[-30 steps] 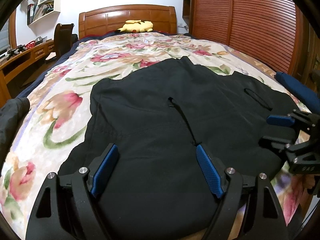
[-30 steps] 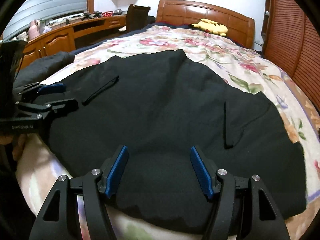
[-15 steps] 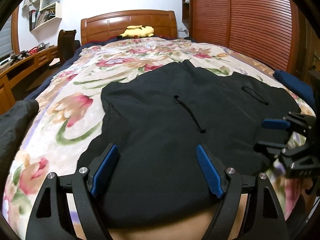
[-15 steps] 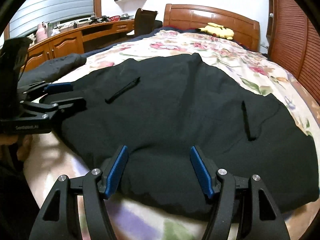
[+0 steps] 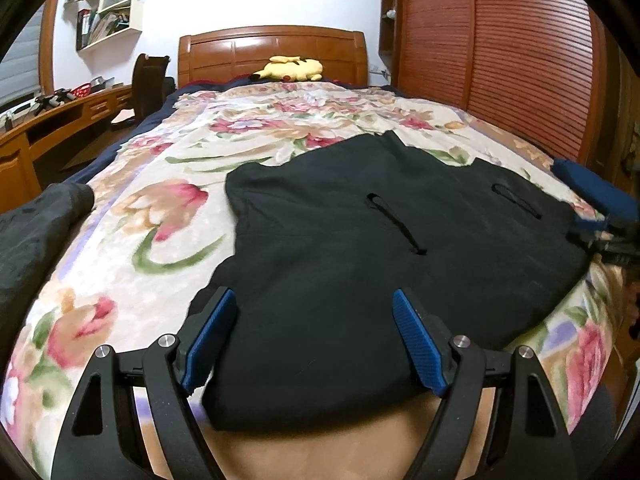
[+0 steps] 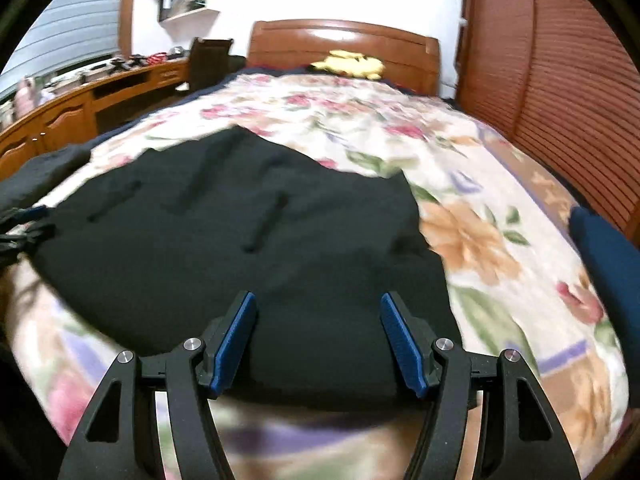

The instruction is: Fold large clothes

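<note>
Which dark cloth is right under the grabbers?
The black garment spread mid-bed, under both open grippers. The grey one lies off at the bed's left edge.

You have a bed (image 5: 168,216) in front of you, covered with a floral blanket (image 5: 120,264) in cream, pink and green. A black garment (image 5: 360,248) lies spread flat on the blanket at the near end, reaching almost to the near edge. To its left, a dark grey garment (image 5: 32,232) lies bunched at the bed's left side. A navy blue cloth (image 5: 592,188) sits at the right side, just beyond the black garment. Far off, beside the wooden headboard (image 5: 272,52), a yellow plush toy (image 5: 292,68) rests on the bed.
</note>
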